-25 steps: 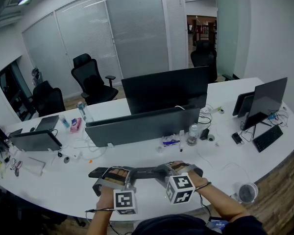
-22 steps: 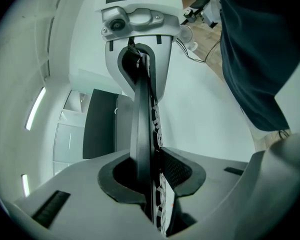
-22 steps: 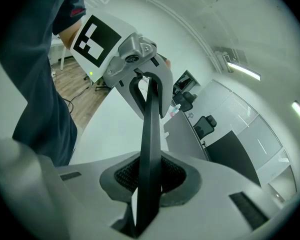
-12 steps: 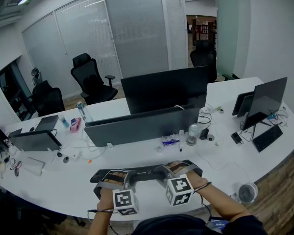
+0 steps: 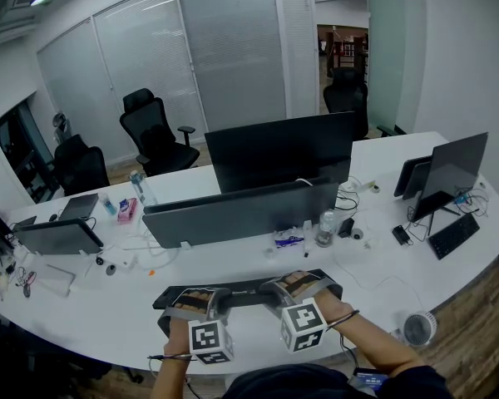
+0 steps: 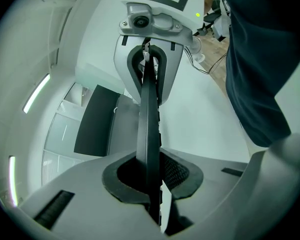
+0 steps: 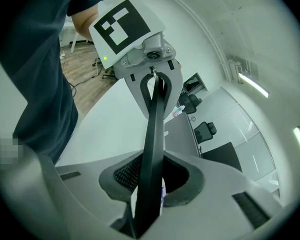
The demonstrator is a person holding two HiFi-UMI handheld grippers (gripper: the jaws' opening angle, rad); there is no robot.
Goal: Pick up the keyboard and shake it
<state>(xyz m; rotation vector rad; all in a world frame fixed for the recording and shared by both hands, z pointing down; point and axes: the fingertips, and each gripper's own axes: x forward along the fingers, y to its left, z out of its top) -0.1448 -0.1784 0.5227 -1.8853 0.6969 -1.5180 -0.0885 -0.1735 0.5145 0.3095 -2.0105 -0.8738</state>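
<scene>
A long black keyboard (image 5: 248,294) lies across the front of the white desk (image 5: 108,314), held at both ends. My left gripper (image 5: 195,302) is shut on its left part, my right gripper (image 5: 296,288) on its right part. In the left gripper view the keyboard (image 6: 150,129) runs edge-on between my left gripper's (image 6: 151,178) pads to the right gripper (image 6: 150,44) at the far end. The right gripper view mirrors this: the keyboard (image 7: 154,129) is pinched in my right gripper (image 7: 150,181), whose jaws have just been opening slightly, and the left gripper (image 7: 149,69) is beyond.
Behind the keyboard stand a dark low screen (image 5: 241,210), a large monitor (image 5: 279,150) and a water bottle (image 5: 327,227). A small fan (image 5: 420,327) sits at the front right, another keyboard (image 5: 455,233) and a monitor (image 5: 457,169) at the far right, and a laptop (image 5: 58,236) at the left.
Both grippers have rolled a little with the keyboard between them, and their marker cubes have shifted slightly. The hands have stayed in place.
</scene>
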